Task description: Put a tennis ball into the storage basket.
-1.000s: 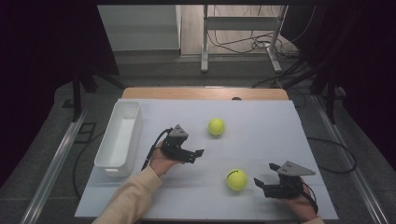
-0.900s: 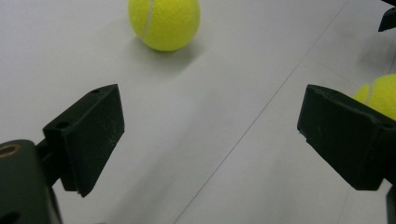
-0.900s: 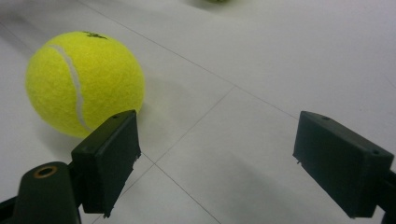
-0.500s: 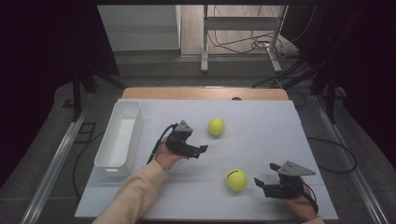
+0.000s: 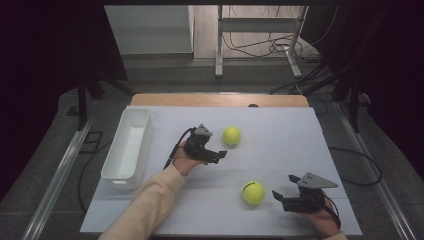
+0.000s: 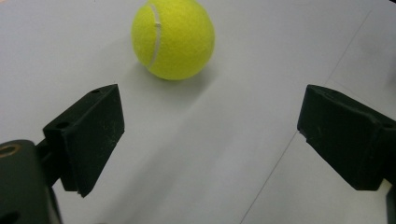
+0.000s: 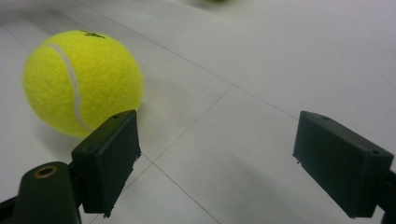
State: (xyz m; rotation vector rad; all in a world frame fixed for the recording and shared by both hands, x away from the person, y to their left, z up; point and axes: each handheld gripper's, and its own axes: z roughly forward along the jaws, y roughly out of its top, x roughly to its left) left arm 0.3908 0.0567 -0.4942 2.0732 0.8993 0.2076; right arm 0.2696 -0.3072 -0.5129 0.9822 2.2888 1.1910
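Two tennis balls lie on the white table (image 5: 280,125), and the bin (image 5: 127,150) serves as the landmark for placing everything.

The bin, a long white tray, stands at the table's left edge, running front to back.

Right of the bin, and near it, is the left gripper (image 5: 221,154), held in a hand (image 5: 184,161) whose cream sleeve comes up from the front edge. Its jaws are spread wide and grip nothing; they point away from the bin, towards the far ball (image 5: 231,135). That ball sits a little farther from the bin than the gripper, just beyond the jaw tips and apart from them. In the left gripper view the far ball (image 6: 173,38) rests on the bare table ahead of the gap between the jaws, slightly towards the left jaw, touching neither.

Farther right of the bin, and nearer the front edge, lies the near ball (image 5: 253,192). It is well apart from the bin and from the far ball.

Farthest from the bin is the right gripper (image 5: 277,197), at the front right of the table, its jaws pointing back towards the bin. They too are wide open and empty. In the right gripper view the near ball (image 7: 83,83) sits just beyond the left jaw, off to that side rather than between the jaws; whether it touches the jaw cannot be told.
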